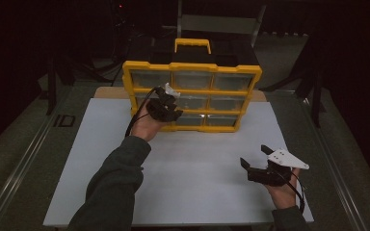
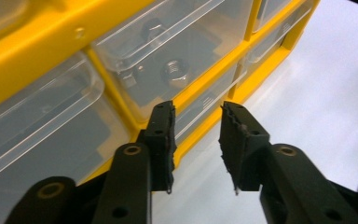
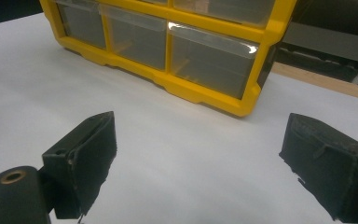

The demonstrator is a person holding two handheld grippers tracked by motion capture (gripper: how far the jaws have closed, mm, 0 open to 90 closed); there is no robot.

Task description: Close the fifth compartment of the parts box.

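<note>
We are working the left gripper (image 2: 196, 116) at a yellow drawer organiser (image 1: 191, 95) standing upper centre on the white table (image 1: 183, 163).

Its jaws are standing parted with nothing between them, just before a clear drawer (image 2: 168, 60) holding a nut (image 2: 175, 73). We are judging it best to centre on the drawer lip before clenching. The right gripper (image 1: 253, 156), lower right, is resting wide open.

Dim room, lit table, soft focus throughout.
The high view is dark beyond the white board (image 1: 188, 183), which catches light from above. Glare streaks the clear drawers (image 3: 209, 39); the near black jaws blur in both gripper views.
</note>
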